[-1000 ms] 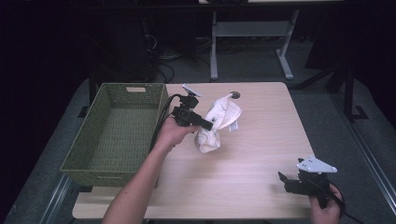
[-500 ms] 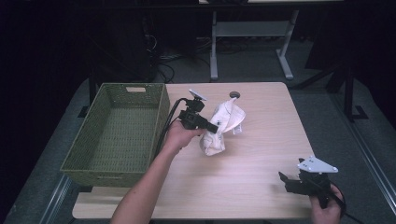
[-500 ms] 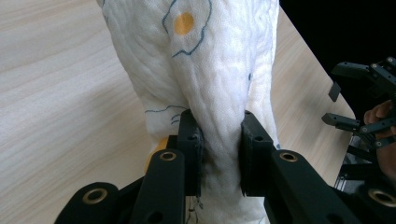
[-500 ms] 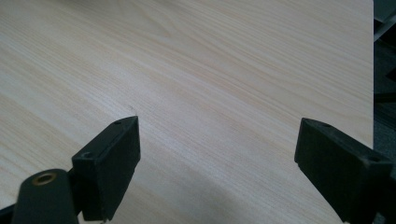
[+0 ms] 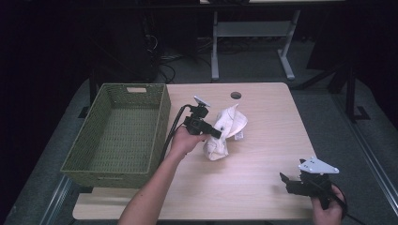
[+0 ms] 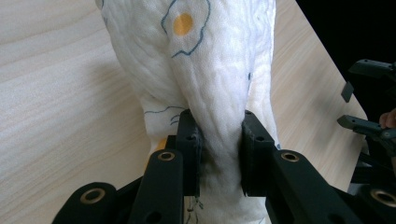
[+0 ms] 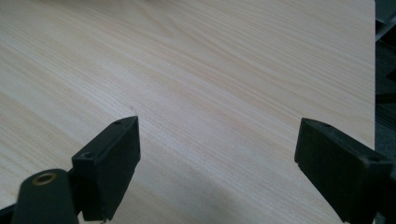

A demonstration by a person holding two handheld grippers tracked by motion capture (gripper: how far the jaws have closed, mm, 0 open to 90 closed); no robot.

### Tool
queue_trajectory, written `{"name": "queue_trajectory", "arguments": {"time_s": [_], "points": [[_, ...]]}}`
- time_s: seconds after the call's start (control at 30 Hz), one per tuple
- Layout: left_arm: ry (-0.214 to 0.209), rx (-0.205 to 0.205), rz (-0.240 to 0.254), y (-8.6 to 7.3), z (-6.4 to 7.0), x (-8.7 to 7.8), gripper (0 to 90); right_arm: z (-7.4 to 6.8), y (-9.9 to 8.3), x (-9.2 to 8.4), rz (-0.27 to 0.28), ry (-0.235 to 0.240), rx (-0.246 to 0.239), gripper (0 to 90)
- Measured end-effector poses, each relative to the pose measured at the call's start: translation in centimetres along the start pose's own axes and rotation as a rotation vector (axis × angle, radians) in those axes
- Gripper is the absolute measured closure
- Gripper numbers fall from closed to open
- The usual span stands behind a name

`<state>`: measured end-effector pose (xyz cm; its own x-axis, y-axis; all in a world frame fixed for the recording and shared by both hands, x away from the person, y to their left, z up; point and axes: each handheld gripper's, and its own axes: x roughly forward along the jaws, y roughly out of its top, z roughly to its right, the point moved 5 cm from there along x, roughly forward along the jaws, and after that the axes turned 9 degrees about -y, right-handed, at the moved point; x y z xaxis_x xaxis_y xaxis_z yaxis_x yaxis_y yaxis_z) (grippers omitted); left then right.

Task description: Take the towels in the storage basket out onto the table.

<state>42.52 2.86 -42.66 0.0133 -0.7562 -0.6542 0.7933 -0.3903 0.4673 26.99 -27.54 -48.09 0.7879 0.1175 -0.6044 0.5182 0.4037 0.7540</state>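
White crumpled cloth printed with fried eggs [image 5: 224,132] sits near the middle of the pale wood-grain counter [image 5: 263,187], just right of the green woven rectangular basket [image 5: 117,131], which is empty. Over the last second the cloth has been drawn slightly toward the basket and gathered taller, which suggests a lift into the basket is starting. The left gripper [image 5: 206,127] reaches in from the basket side, forearm angled across the counter, its fingers [image 6: 189,140] clenched on a fold of the cloth. The right gripper [image 5: 292,182] rests low at the counter's near right corner, fingers [image 7: 116,144] spread wide, grasping nothing.
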Motion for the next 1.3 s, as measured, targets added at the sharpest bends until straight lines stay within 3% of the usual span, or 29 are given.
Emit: {"name": "queue_trajectory", "arguments": {"time_s": [0.7,0.97,1.3], "points": [[-0.016,-0.039,0.003,-1.3,-0.6,2.8,69.1,-0.2,0.0,0.0,-0.001,0.001,-0.003,13.9],[-0.003,-0.030,-0.017,-1.5,-0.8,3.4,66.4,-0.3,0.1,0.1,-0.003,0.003,-0.008,13.9],[-0.011,-0.016,-0.002,-1.6,-0.1,3.6,60.1,-0.3,0.1,0.1,-0.002,0.004,-0.009,13.9]]}}
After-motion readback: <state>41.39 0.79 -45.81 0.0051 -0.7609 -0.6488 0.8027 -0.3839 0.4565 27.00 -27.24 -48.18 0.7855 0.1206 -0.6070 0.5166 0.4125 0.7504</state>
